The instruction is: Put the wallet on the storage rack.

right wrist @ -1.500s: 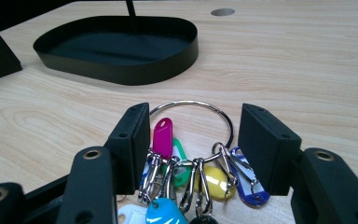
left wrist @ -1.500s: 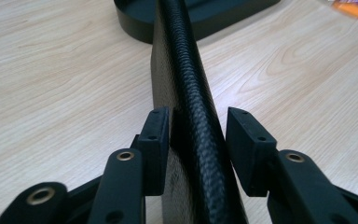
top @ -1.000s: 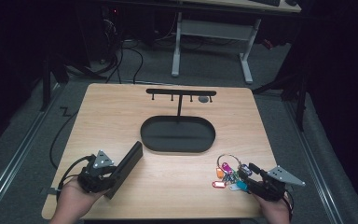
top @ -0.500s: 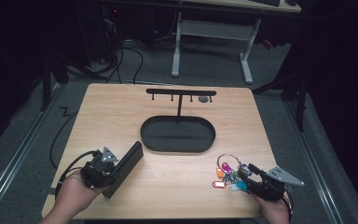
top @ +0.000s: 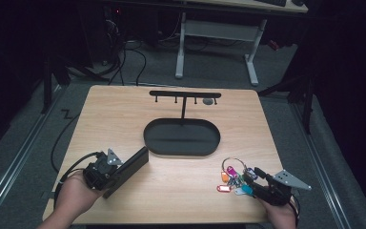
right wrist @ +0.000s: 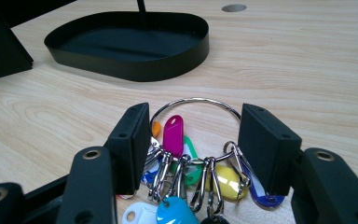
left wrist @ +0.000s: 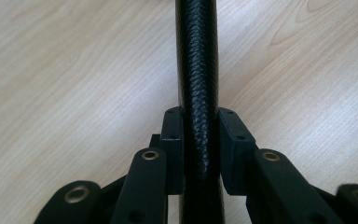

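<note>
The left gripper (left wrist: 199, 154) has just been closing and clamps the black textured case (left wrist: 196, 70); the right gripper (right wrist: 193, 140) gapes around a key ring (right wrist: 195, 101) (untouched).

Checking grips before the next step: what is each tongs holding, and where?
The left tongs have just closed on the black case, clamping its near end. The right tongs straddle the key ring, holding nothing.
</note>
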{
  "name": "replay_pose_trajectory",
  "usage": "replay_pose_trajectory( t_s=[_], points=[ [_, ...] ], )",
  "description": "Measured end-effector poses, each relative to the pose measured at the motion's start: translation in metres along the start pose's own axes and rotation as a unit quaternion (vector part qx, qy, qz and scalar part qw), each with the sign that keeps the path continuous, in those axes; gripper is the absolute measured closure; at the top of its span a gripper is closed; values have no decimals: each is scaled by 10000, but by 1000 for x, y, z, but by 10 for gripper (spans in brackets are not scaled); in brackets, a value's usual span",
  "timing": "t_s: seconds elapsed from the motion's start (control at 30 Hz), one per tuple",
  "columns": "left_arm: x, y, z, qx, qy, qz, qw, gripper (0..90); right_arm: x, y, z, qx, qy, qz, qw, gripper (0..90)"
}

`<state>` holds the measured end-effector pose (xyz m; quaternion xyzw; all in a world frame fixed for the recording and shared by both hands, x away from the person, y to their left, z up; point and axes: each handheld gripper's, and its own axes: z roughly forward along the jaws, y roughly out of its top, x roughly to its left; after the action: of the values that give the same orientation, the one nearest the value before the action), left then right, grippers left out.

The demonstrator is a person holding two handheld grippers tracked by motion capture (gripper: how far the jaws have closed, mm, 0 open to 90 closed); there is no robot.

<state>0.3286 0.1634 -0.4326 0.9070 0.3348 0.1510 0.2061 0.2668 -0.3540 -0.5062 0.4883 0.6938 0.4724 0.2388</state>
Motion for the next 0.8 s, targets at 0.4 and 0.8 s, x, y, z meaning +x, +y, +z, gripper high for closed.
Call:
replay_pose_trajectory(
  t_s=[0.4, 0.8],
  points=[
    [-19, 31, -13, -517, 324, 921, 9939, 750, 0, 0, 0, -1, 9, -10, 10000, 441],
    [-28, 70, -6, -802, 488, 1559, 9833, 753, -4, -6, -12, -11, -121, 45, 9999, 440]
  ],
)
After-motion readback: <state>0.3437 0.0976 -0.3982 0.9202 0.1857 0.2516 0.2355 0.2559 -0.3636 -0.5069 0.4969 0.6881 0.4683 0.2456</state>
